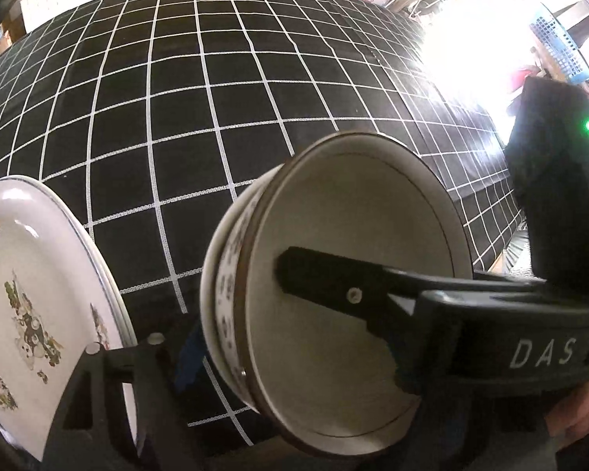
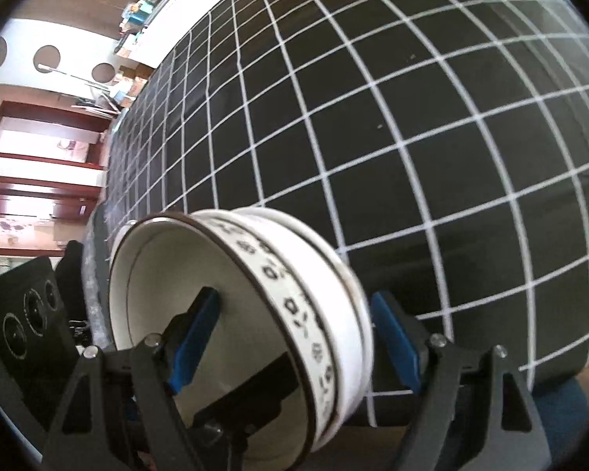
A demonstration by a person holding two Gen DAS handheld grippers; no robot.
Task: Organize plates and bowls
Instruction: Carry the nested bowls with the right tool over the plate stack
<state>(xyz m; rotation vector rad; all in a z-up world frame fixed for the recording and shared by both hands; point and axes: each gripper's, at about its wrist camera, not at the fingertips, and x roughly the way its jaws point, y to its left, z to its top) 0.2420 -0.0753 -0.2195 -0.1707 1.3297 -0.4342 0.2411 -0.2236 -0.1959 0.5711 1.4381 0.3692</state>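
Note:
A stack of white bowls [image 1: 345, 274] with a dark rim and a black flower band is held on its side above the black checked tablecloth [image 1: 176, 98]. My left gripper [image 1: 239, 333] is shut on the bowls' wall, one finger [image 1: 333, 294] inside, the other outside. In the right wrist view the same bowls [image 2: 255, 306] sit between my right gripper's [image 2: 294, 337] blue pads [image 2: 194, 337]; the left pad is inside the bowl, the right pad stands a little off the outer wall. A white plate [image 1: 35, 298] with cartoon prints shows at the left edge.
The tablecloth [image 2: 373, 117] covers the table with open room beyond the bowls. A blue basket [image 1: 561, 47] hangs past the table's right edge. A black box with round dials [image 2: 23, 325] and a wooden door [image 2: 43, 137] lie off the table's left side.

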